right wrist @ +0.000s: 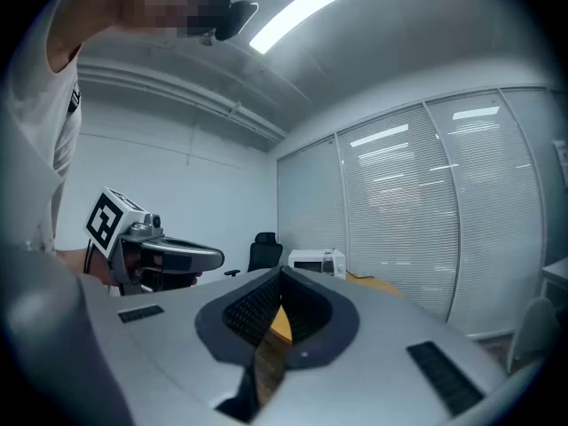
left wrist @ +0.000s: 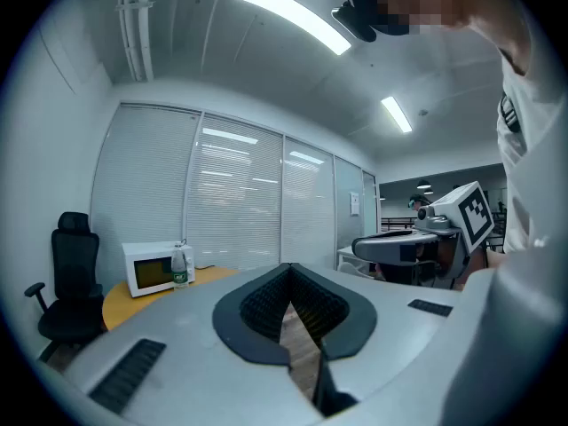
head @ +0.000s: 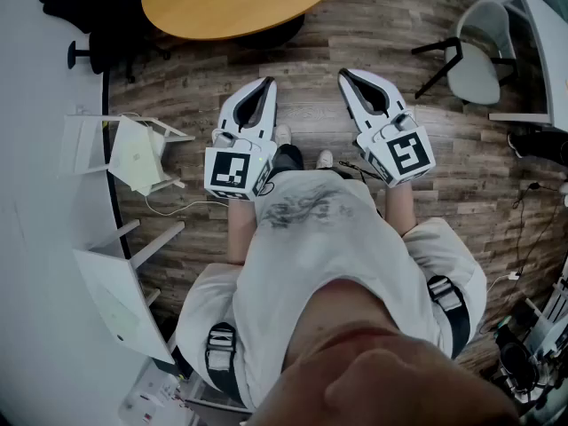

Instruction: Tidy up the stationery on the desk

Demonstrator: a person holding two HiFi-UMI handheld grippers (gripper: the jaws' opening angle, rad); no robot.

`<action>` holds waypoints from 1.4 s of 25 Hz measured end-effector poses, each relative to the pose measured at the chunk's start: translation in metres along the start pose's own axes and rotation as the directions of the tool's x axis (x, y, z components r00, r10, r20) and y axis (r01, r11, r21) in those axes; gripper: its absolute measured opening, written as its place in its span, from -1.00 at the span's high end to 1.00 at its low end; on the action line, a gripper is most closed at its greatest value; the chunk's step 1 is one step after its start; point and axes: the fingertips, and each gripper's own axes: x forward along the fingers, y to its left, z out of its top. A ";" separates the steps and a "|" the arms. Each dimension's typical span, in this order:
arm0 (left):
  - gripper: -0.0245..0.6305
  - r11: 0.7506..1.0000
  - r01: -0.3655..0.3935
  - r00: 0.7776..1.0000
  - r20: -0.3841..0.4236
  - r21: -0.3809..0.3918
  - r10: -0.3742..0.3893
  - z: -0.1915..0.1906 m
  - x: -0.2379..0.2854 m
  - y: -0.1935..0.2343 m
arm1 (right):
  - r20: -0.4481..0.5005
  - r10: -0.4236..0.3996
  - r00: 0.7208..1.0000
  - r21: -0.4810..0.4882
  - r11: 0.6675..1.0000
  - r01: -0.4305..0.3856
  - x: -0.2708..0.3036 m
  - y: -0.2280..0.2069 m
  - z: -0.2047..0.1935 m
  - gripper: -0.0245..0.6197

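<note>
Across all three views: no stationery visible, and no desk w/ pens or paper either. Nearest surface = round wooden table [head: 240,3] at top of head view, well ahead of the feet. From left gripper view, carries microwave [left wrist: 153,267] + bottle [left wrist: 180,264] just beside it, so pantry bits, not task items. Judged: tidying not under way, or target desk out of frame.

Standing over plank floor [head: 311,51], both tools held out at waist height, roughly level, side by side but apart, noses toward the table. Reads as a carry/ready pose: nothing within reach to work on, so held clear of body & of each other.

On left gripper [left wrist: 289,269]: jaws clenched, ribbed pads meeting at the tip, nothing between. Only floor boards showing through the slot lower down. On right gripper [right wrist: 282,273]: same, closed up tight and empty, w/ a sliver of table top + floor through the slot. Neither touching anything.

Further out: black office chair [left wrist: 71,282] left of the table, white chair [head: 484,60] off to the right, blinds [left wrist: 231,202] along the glass wall. At left edge, pale curved surface [head: 44,238] w/ white frames [head: 133,153] beside it. Wall or desk, can't tell.
</note>
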 end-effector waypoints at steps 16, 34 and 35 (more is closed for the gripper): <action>0.90 0.999 0.050 0.998 0.029 -0.002 -0.050 0.002 0.033 0.112 | -0.009 -0.064 0.998 -0.022 0.998 0.064 0.119 0.000 0.013 0.73; 0.90 0.993 0.118 0.993 0.032 -0.008 -0.117 0.003 0.085 0.243 | -0.044 -0.142 0.989 -0.029 0.990 0.141 0.245 -0.002 0.016 0.73; 0.90 0.993 0.117 0.993 0.031 -0.008 -0.116 0.003 0.090 0.247 | -0.048 -0.141 0.989 -0.025 0.990 0.140 0.250 -0.007 0.014 0.73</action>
